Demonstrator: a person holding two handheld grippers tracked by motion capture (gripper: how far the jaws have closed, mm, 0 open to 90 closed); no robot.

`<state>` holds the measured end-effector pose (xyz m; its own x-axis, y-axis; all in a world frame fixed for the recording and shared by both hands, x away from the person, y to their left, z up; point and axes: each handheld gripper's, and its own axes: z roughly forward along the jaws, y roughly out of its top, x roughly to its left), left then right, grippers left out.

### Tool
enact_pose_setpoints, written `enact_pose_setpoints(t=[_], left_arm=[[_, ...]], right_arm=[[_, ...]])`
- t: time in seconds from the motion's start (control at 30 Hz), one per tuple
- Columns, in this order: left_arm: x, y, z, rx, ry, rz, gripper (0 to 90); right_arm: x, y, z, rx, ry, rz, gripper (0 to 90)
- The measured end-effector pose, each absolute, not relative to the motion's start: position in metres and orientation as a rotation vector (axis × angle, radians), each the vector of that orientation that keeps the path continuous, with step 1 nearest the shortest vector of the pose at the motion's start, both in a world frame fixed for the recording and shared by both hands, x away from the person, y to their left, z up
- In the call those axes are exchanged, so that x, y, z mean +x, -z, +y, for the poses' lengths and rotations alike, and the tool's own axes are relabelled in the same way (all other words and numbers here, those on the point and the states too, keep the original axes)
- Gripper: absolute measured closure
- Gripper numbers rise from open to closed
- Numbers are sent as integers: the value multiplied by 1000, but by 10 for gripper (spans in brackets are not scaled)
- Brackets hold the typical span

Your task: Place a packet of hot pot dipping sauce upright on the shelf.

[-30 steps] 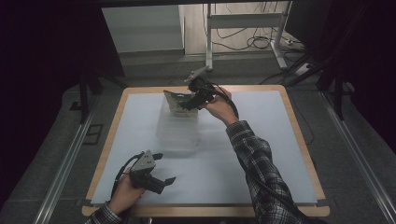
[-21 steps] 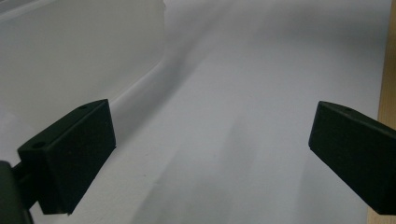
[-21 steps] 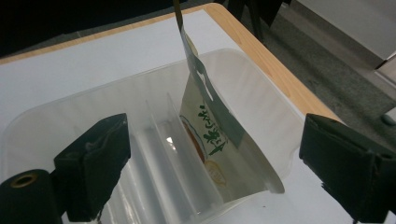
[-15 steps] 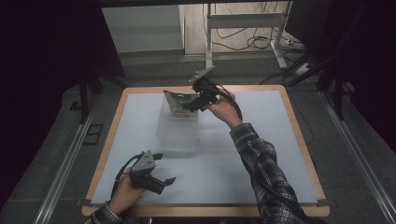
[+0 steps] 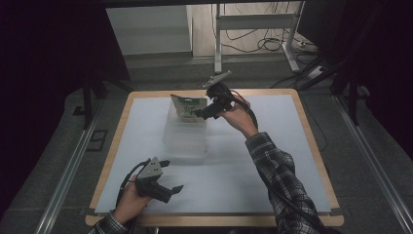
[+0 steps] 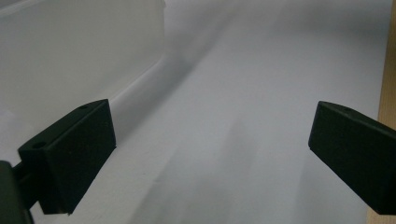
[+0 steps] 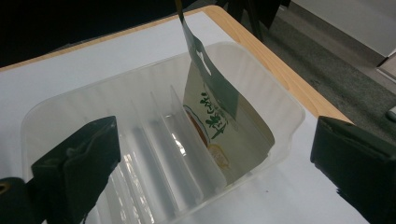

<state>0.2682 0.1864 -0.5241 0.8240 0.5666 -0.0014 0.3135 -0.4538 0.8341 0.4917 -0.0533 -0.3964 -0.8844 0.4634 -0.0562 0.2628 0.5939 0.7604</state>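
both jaws of the right gripper [image 5: 202,113] stand wide apart with nothing between them, and they have just been opening; the green-and-white packet [image 7: 212,114] is let go and stands on its own. it sits in the far end compartment of the clear plastic bin [image 5: 185,141], leaning on the last divider, its hang-hole top poking above the rim. in the right gripper view the packet lies ahead of the jaws and between their lines, apart from both pads, so the release looks complete. the slotted bin seems meant to file packets upright, which would explain why this one was dropped in on edge rather than laid flat.

left gripper [image 5: 168,180] rests low at the near left of the white mat [image 5: 272,131], its jaws also spread and empty, well apart from the bin. in its own view the bin's wall [image 6: 70,56] rises just beside the left-hand jaw. it looks parked, waiting, while the right hand does the work.
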Motion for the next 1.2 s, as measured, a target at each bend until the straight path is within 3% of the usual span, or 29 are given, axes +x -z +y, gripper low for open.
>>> enact_pose_setpoints(t=[1.2], left_arm=[[268, 525, 186, 2086, -346, 644, 7]], right_arm=[[466, 415, -90, 689, -1166, 2546, 0]])
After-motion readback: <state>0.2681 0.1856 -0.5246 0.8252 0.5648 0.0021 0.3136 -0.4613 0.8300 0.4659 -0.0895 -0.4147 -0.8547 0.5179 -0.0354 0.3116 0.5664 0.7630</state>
